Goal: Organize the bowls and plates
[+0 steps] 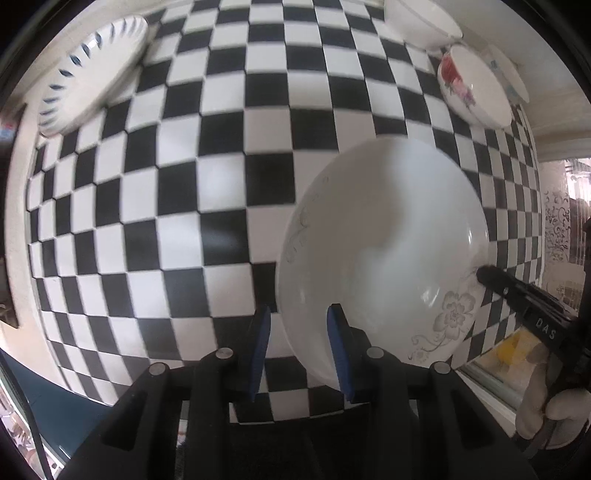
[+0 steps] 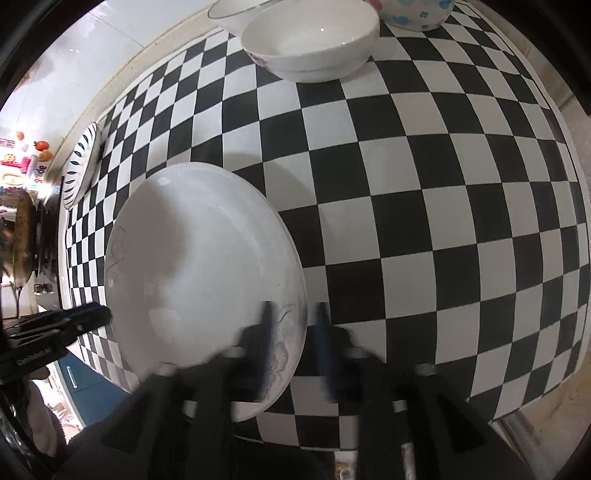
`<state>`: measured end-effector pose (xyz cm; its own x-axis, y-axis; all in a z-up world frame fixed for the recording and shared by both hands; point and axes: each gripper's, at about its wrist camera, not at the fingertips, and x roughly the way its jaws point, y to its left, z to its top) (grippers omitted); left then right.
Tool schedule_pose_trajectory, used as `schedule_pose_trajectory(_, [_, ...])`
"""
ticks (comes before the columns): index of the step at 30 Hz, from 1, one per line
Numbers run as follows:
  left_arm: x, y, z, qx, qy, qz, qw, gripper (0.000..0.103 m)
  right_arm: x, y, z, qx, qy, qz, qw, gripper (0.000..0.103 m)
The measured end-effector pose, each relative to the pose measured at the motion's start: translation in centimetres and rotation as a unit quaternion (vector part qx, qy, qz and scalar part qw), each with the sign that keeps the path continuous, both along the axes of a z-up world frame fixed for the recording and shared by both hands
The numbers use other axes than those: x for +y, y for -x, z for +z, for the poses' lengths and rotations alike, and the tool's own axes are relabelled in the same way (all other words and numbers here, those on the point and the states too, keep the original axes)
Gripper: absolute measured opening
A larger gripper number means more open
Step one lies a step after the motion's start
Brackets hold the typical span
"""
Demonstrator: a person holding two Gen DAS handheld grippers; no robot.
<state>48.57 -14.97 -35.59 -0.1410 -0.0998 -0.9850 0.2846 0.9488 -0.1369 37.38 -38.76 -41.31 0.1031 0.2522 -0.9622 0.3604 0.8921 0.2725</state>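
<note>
While both straddle the plate (image 1: 384, 258) rim (unclenched) | left gripper (image 1: 298, 354) | right gripper (image 2: 293, 347) | checkered table (image 1: 184, 184)

A wide white ceramic plate with grey flower drawings (image 1: 380, 258) is seen on the black-and-white checkered table surface (image 1: 229, 177). The rim of this plate is placed between the blue pads of the left gripper (image 1: 298, 350), whose jaws are apart. The black right gripper (image 1: 484, 274) is seen touching the opposite rim. A white plate with blue dashes (image 1: 92, 70) is at the far left. A white bowl with red flowers (image 1: 474, 85) is at the far right, beside a plain white bowl (image 1: 421, 22).
</note>
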Motion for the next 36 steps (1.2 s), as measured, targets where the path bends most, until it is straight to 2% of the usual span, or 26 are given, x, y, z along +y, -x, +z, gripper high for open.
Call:
schedule_pose_trajectory(1, [0.1, -0.1, 0.5, -0.012, -0.001, 0.002, 0.9999, 0.030, 0.1, -0.1, 0.1, 0.003, 0.001, 0.000, 1.000, 0.074])
schedule_pose_trajectory(2, [0.1, -0.3, 0.9, -0.019, 0.002, 0.006, 0.9998, 0.033, 0.4, -0.3, 0.3, 0.003, 0.003, 0.003, 1.000, 0.083])
schedule_pose_trajectory(7, [1.5, -1.7, 2.4, -0.042, 0.006, 0.024, 0.9988, 0.034, 1.5, -1.4, 2.2, -0.008, 0.011, 0.006, 1.000, 0.083])
schedule_pose_trajectory(11, [3.5, -3.3, 4.0, -0.061, 0.012, 0.042, 0.9972, 0.034, 3.3, -3.8, 5.1, -0.044, -0.003, 0.010, 0.999, 0.083])
schedule_pose_trajectory(15, [7.1, -5.6, 5.8, -0.085, 0.015, 0.072, 0.9937, 0.034, 6.7, -8.2, 7.9, -0.100, 0.002, 0.037, 0.994, 0.084])
schedule_pose_trajectory(18, [10.5, -7.9, 6.5, -0.105, 0.005, 0.095, 0.9900, 0.034, 10.4, -12.6, 8.9, -0.119, 0.021, 0.086, 0.989, 0.084])
schedule_pose_trajectory(20, [13.3, -9.9, 6.4, -0.113, -0.007, 0.116, 0.9868, 0.034, 12.9, -15.6, 9.1, -0.124, 0.013, 0.108, 0.986, 0.084])
schedule_pose_trajectory(25, [19.5, -14.0, 4.4, -0.118, -0.031, 0.160, 0.9796, 0.034, 18.4, -23.1, 7.8, -0.115, -0.031, 0.126, 0.985, 0.084])
schedule_pose_trajectory(30, [24.0, -17.9, 2.0, -0.111, -0.039, 0.185, 0.9755, 0.034, 22.4, -29.1, 4.9, -0.090, -0.051, 0.129, 0.986, 0.084])
schedule_pose_trajectory(32, [25.5, -19.6, 1.2, -0.105, -0.033, 0.197, 0.9743, 0.034, 23.6, -31.0, 3.3, -0.076, -0.059, 0.121, 0.988, 0.084])
schedule_pose_trajectory(36, [27.7, -22.9, -0.9, -0.075, 0.004, 0.216, 0.9734, 0.034, 24.8, -33.4, 0.9, -0.054, -0.076, 0.109, 0.990, 0.081])
